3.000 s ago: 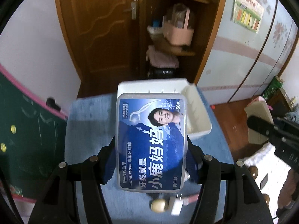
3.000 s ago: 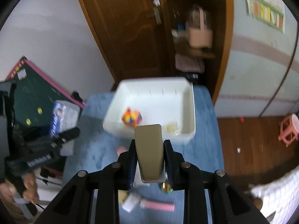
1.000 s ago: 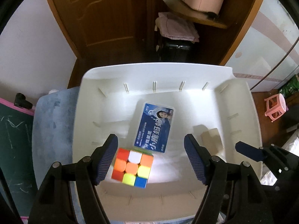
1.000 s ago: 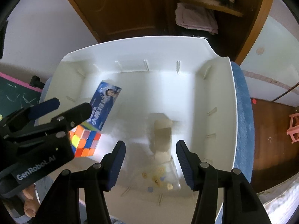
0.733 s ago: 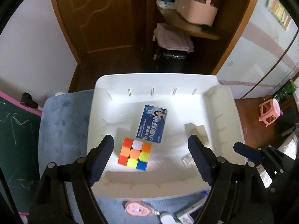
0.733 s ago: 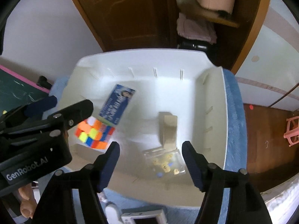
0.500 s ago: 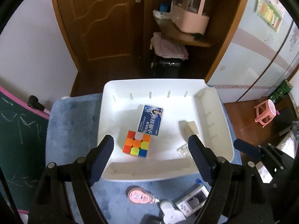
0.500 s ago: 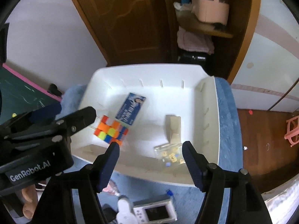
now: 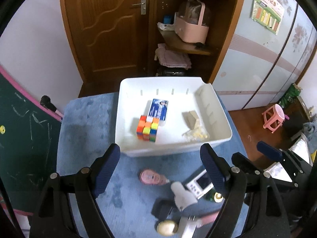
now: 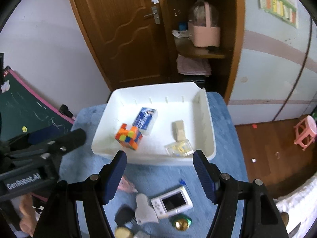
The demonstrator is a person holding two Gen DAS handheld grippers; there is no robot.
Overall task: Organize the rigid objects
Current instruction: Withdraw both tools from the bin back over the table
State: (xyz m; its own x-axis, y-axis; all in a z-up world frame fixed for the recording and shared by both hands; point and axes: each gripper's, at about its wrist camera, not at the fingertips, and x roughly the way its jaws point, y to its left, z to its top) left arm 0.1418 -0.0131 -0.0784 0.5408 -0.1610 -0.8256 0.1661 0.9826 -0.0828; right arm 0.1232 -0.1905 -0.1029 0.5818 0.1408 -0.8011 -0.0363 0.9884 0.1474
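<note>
A white bin (image 9: 128, 152) (image 10: 206, 109) stands on a blue mat. In it lie a blue floss box (image 9: 159, 110) (image 10: 145, 120), a colourful puzzle cube (image 9: 147, 128) (image 10: 128, 136), a beige block (image 9: 191, 119) (image 10: 178, 131) and a clear packet (image 9: 196, 134) (image 10: 179, 148). My left gripper (image 9: 160, 165) is open and empty, held above the mat in front of the bin. My right gripper (image 10: 160, 170) is open and empty, also in front of the bin.
On the blue mat (image 9: 83, 130) near me lie a small white camera (image 9: 200, 184) (image 10: 171, 201), a pink oval item (image 9: 150, 177), a white piece (image 10: 144, 211), a black item (image 10: 123, 216) and gold balls (image 9: 166, 228) (image 10: 181, 225). A chalkboard (image 9: 17, 130) leans at left.
Both grippers let go of the floss box and the beige block in the bin, then pulled back and up, away from the bin. The loose items on the mat have come into view.
</note>
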